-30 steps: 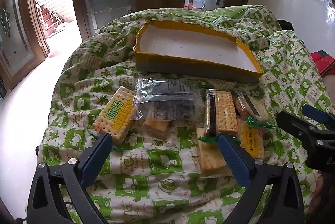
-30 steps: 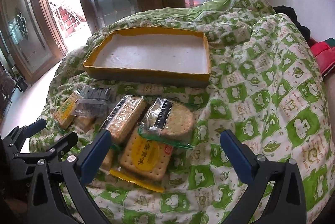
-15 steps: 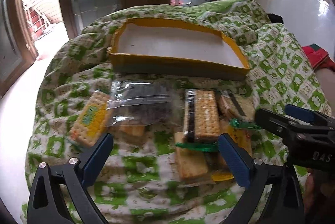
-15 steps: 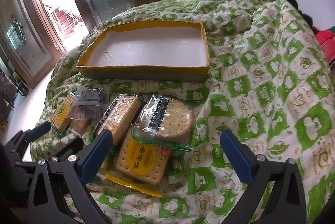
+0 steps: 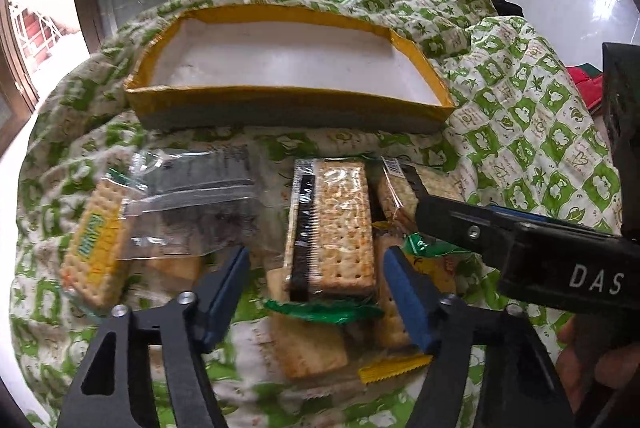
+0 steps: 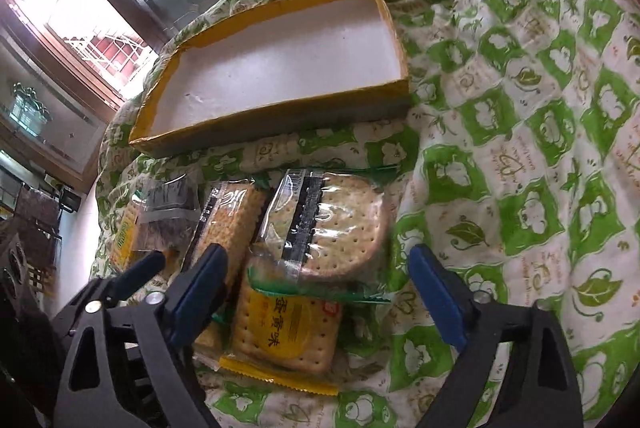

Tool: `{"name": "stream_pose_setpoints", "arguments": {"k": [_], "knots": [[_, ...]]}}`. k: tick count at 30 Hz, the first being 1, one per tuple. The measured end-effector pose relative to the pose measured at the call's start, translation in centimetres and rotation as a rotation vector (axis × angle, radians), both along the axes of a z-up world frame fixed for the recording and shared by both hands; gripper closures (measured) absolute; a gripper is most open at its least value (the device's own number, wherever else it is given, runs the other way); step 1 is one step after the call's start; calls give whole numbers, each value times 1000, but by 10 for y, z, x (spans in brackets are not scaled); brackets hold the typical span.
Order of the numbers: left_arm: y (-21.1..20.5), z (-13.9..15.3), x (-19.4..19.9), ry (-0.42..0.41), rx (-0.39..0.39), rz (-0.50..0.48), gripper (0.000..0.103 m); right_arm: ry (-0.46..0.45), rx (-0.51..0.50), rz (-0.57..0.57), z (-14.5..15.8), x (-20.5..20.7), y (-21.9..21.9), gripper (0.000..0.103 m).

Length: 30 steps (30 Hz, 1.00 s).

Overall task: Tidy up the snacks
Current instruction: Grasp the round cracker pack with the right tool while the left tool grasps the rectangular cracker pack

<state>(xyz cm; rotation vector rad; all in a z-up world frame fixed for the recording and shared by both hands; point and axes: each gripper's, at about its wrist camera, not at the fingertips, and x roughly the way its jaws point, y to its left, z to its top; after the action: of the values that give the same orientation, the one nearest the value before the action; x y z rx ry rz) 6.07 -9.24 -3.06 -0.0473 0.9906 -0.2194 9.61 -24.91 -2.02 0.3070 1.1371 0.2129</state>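
Both grippers lower than before, tilted over cracker packs (image 5: 340, 228), jaws apart, closing.

Partly buried under the long cracker pack (image 5: 340, 228): two plainer packs, labels unreadable. Behind it, mostly blocked by the right gripper (image 5: 472, 224): a round cracker pack (image 5: 400, 188). Left of it: a smeared clear bag (image 5: 196, 204), contents indistinct.
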Motion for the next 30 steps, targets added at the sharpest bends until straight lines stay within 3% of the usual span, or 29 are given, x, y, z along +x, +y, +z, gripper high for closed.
{"name": "stream_pose_setpoints", "arguments": {"k": [6,8,14,18,30], "knots": [[-5,-6,10,27,-21,-10,38,49,18,-14,-12,14,0,17],[-8,-6,13,27,-18,-16,46,58,15,-14,-15,18,2,17],[-7,-7,21,42,-33,-5,52,73,-13,-3,-24,29,8,18],[-5,-8,20,41,-43,-5,53,80,9,0,-30,30,8,27],[2,-5,-3,42,-50,-29,53,61,36,10,-23,18,-2,30]]}}
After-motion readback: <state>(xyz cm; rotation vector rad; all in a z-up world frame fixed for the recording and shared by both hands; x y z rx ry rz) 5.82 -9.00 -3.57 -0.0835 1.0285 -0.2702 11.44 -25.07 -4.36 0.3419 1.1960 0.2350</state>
